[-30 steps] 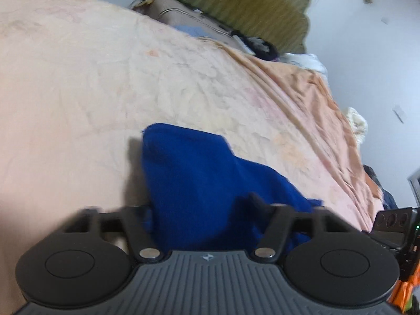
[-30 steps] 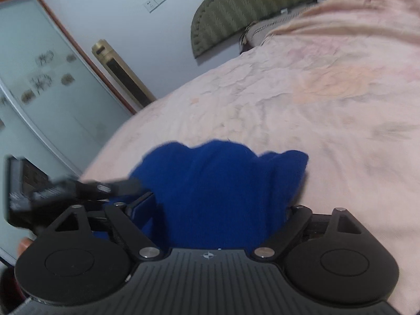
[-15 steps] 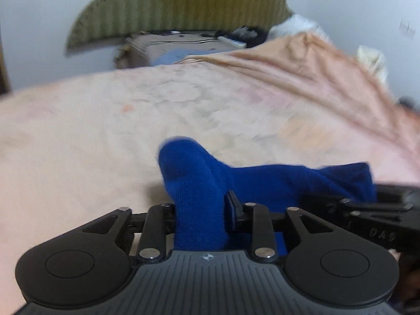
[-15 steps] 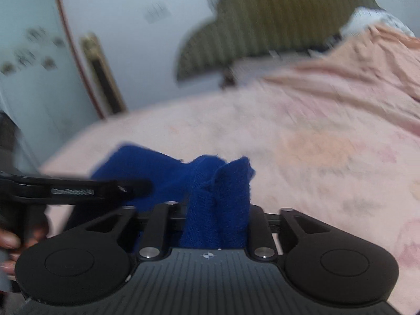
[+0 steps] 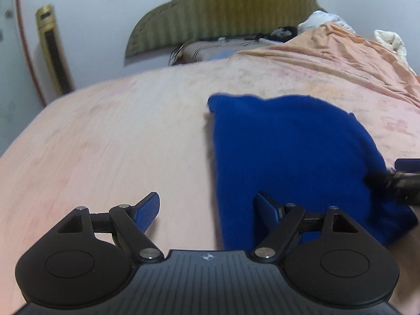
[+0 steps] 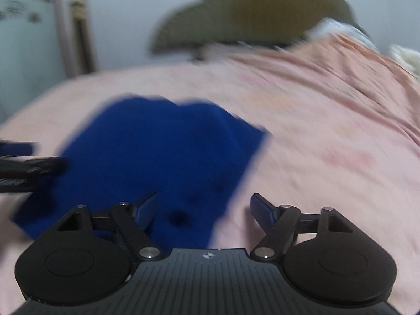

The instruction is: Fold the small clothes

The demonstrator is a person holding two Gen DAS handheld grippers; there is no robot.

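Note:
A small blue knitted garment [image 5: 288, 157] lies flat on the pink bedspread [image 5: 118, 144]. My left gripper [image 5: 207, 208] hovers over its left edge, jaws opening wide; cloth lies under the right finger, and the pads press on nothing. In the right wrist view the same blue garment [image 6: 162, 157] lies left of centre. My right gripper [image 6: 203, 208] is over its right edge, jaws opening, with no cloth pinched. Each gripper shows at the other view's edge: the right gripper [image 5: 399, 181] and the left gripper [image 6: 23, 165].
A green padded headboard [image 5: 223, 18] and pillows [image 5: 210, 50] stand at the far end of the bed. An orange quilt [image 5: 354, 57] is bunched along the right side. A gold-coloured tower unit [image 5: 52, 50] stands by the wall on the left.
Both grippers held bunched blue cloth half a second ago. Now both have let go and stand open, and the garment lies spread flat. Both views have swung and levelled.

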